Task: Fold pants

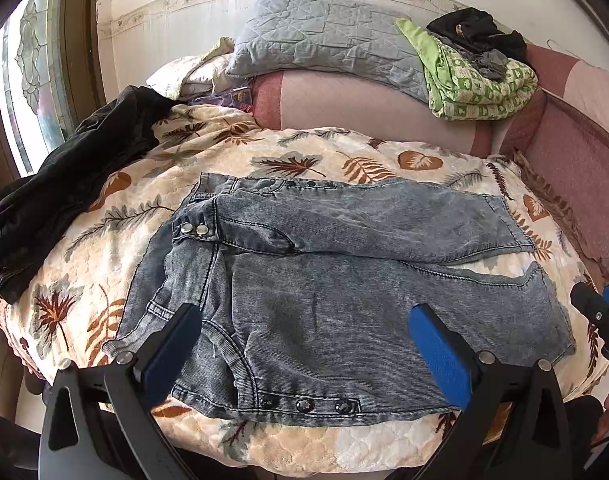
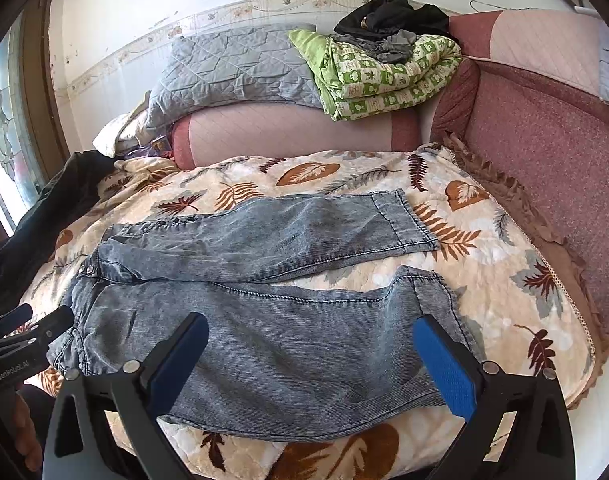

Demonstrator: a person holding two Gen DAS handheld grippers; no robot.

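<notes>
Grey-blue washed denim pants (image 1: 344,280) lie flat on a leaf-print blanket (image 1: 104,216), waistband to the left, both legs running right and spread a little apart. My left gripper (image 1: 304,332) hovers open over the near hip and upper near leg, nothing between its blue pads. In the right wrist view the same pants (image 2: 264,320) show with the two leg hems (image 2: 408,220) at the right. My right gripper (image 2: 310,344) stands open above the near leg, empty. Each gripper shows in the other's view: the right gripper (image 1: 600,312) at the right edge, the left gripper (image 2: 28,328) at the left edge.
A dark garment (image 1: 64,184) lies bunched on the blanket's left side. Behind are a pink bolster (image 1: 364,112), a grey quilted pillow (image 1: 324,36) and a green folded quilt (image 1: 476,80) with dark clothes on top. A pink padded side (image 2: 544,152) bounds the right. A window (image 1: 28,64) is at left.
</notes>
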